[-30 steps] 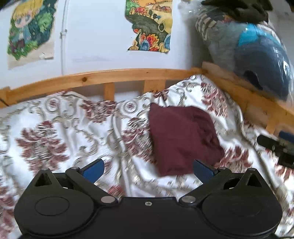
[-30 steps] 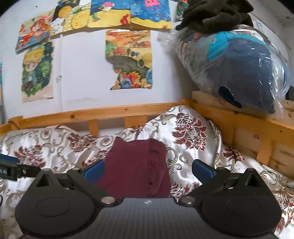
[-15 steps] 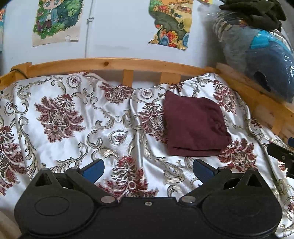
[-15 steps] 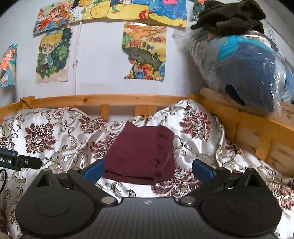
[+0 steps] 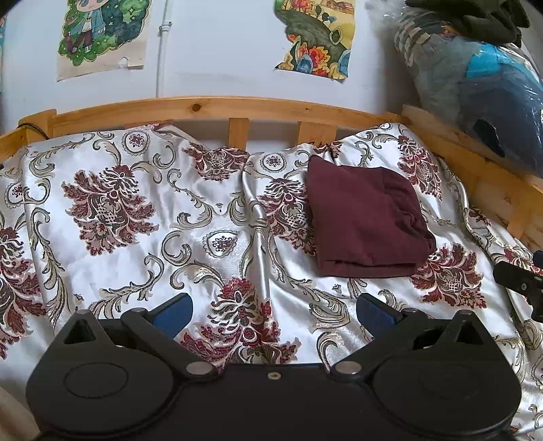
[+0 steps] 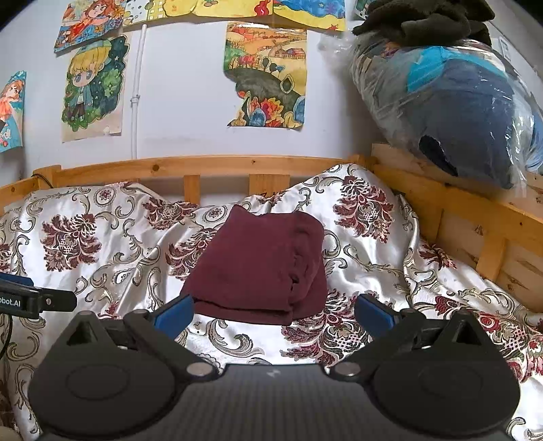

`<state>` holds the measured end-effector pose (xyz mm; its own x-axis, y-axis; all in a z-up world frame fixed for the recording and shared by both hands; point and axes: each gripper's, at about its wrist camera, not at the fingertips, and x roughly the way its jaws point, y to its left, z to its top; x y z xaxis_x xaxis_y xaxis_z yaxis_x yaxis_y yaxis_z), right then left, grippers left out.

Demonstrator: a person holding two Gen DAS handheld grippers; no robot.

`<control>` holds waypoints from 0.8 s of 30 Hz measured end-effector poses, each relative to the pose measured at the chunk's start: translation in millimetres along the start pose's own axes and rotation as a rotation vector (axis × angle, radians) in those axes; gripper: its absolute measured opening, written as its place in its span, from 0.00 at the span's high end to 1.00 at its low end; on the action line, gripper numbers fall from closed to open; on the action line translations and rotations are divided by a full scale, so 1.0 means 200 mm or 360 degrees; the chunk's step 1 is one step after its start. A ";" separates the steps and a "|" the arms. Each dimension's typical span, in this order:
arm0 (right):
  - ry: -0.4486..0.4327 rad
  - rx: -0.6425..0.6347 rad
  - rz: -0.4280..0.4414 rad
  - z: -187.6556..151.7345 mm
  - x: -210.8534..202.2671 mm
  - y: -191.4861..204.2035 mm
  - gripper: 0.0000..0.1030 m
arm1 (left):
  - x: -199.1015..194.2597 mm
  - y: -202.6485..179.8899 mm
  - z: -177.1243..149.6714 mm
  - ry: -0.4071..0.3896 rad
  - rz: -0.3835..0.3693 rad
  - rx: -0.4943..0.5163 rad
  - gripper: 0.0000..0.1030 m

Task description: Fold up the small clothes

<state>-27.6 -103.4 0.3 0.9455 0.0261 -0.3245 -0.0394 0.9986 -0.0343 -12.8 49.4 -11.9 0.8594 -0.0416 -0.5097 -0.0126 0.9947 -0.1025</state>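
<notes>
A floral bedspread (image 5: 142,217) of white satin with dark red blooms was seen spread across a wooden bed frame (image 5: 210,108), with cartoon drawings (image 6: 91,88) taped to the pale wall behind it. At the left of the scene the left gripper (image 5: 274,310) was held low over the bedspread, its blue-padded jaws spread wide apart with nothing between them. Further right, a maroon garment (image 5: 363,217) — folded into a compact, roughly square bundle — was laid flat on the bedspread, near the head rail and toward the right side of the bed; in the right wrist view the same bundle (image 6: 261,264) was seen just ahead of the right gripper (image 6: 274,310), whose jaws were likewise parted and empty, the cloth lying beyond the blue fingertips (image 6: 174,310) rather than between them. At the far right, a plastic-wrapped bundle of bedding (image 6: 451,101) was stacked on the frame's side rail, topped by a dark fleece item (image 6: 424,20).
</notes>
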 end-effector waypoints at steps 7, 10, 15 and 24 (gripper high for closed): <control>-0.0020 -0.0007 0.0008 0.00 -0.01 0.00 0.00 | -0.01 -0.01 -0.01 -0.0010 0.0010 0.0017 0.01; -0.0020 -0.0006 0.0008 0.00 -0.01 0.00 0.00 | -0.01 -0.01 -0.01 -0.0015 0.0013 0.0022 0.01; -0.0022 -0.0011 0.0009 0.00 -0.01 0.00 0.00 | -0.01 -0.01 -0.01 -0.0013 0.0019 0.0019 0.01; -0.0018 -0.0005 0.0008 0.00 -0.01 0.00 0.00 | -0.01 -0.01 0.00 -0.0015 0.0024 0.0024 0.01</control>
<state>-30.0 -103.0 1.0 0.9488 0.0320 -0.3142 -0.0455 0.9983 -0.0358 -14.7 47.8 -11.4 0.8639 -0.0258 -0.5030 -0.0180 0.9965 -0.0819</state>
